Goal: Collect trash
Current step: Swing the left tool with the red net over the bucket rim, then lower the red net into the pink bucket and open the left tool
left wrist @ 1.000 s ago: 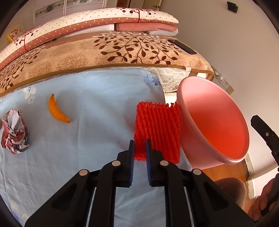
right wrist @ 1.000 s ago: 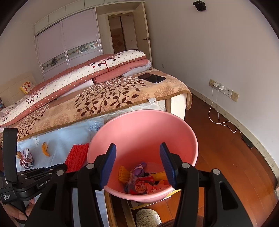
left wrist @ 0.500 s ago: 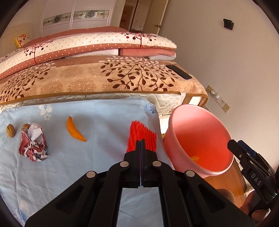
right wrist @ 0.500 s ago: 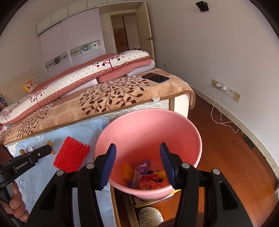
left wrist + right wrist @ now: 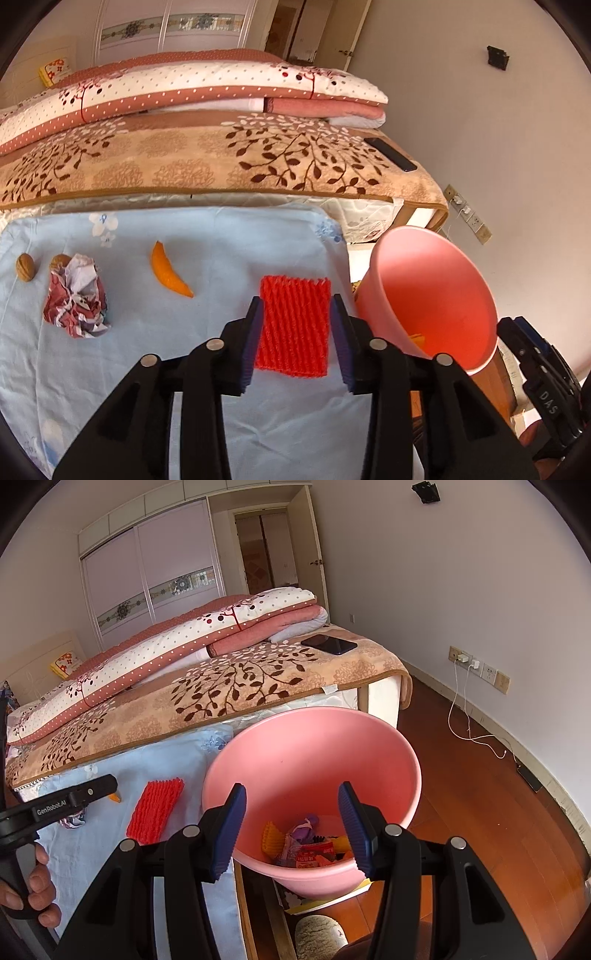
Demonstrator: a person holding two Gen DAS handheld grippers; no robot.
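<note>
A red foam net [image 5: 293, 328] lies flat on the light blue sheet [image 5: 221, 240], seen between the fingers of my left gripper [image 5: 295, 306]. Its jaws are opening and the pads do not press on the net. In the right wrist view the net [image 5: 155, 810] rests beside the pink basin [image 5: 314, 746], with the left gripper [image 5: 107, 784] above and to its left. My right gripper [image 5: 290, 790] stands open and empty over the basin's near side. Wrappers and scraps [image 5: 310, 843] lie in the basin's bottom.
On the sheet lie an orange peel [image 5: 168, 271], a crumpled paper ball [image 5: 75, 299] and two walnuts [image 5: 25, 266]. A folded quilt and a dark phone [image 5: 328, 643] sit on the bed behind. A slipper [image 5: 321, 938] and a charger cable [image 5: 469, 720] are on the wooden floor.
The left jaws closed on the red net and pinched it upright, then opened; the net now lies flat. The left gripper rose and drew back. The right gripper kept still.
</note>
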